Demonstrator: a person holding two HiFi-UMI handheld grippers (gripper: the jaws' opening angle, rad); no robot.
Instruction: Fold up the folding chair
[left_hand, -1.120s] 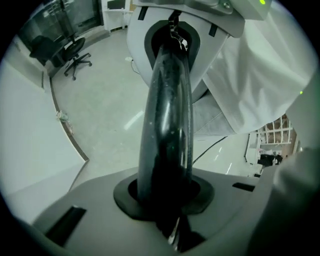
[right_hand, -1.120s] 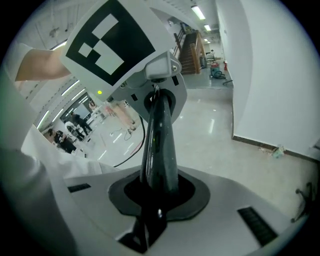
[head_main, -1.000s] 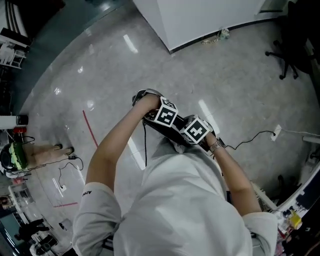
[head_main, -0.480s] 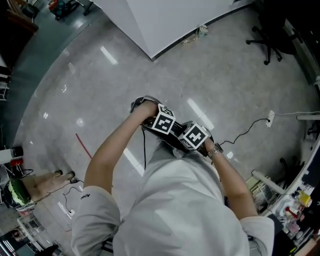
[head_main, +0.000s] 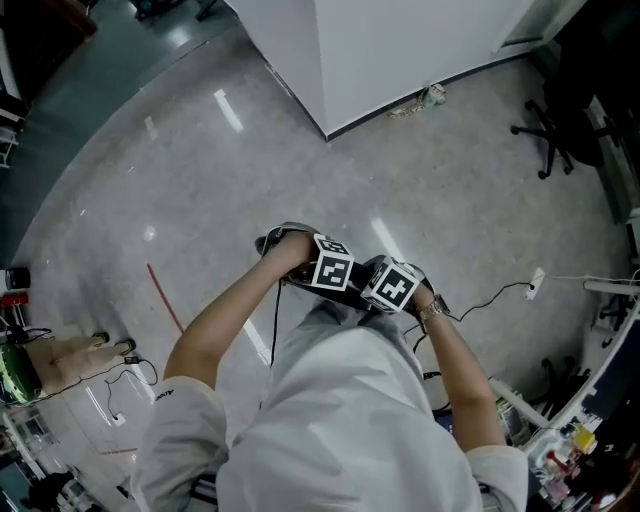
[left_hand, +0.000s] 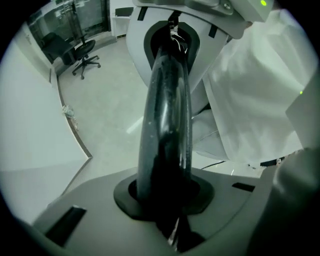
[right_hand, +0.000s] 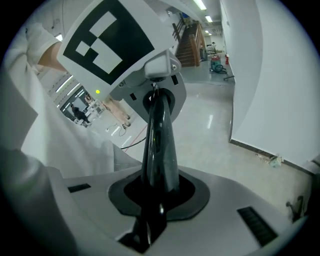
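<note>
Held the chair's dark bar (left_hand: 167, 110) close before the body, left gripper (left_hand: 167, 200) clenched on it. Clenched the right gripper (right_hand: 150, 200) on it too, from the right, jaws just closing further

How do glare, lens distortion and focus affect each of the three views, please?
Head view: fisheye curves the floor, and ceiling lights leave bright streaks on its polish. Left gripper view: the dark bar fills the middle, close and soft, with speckled highlights; the white shirt is washed out. Right gripper view: the bar gleams, the white wall bows, and black corners ring the picture.
</note>
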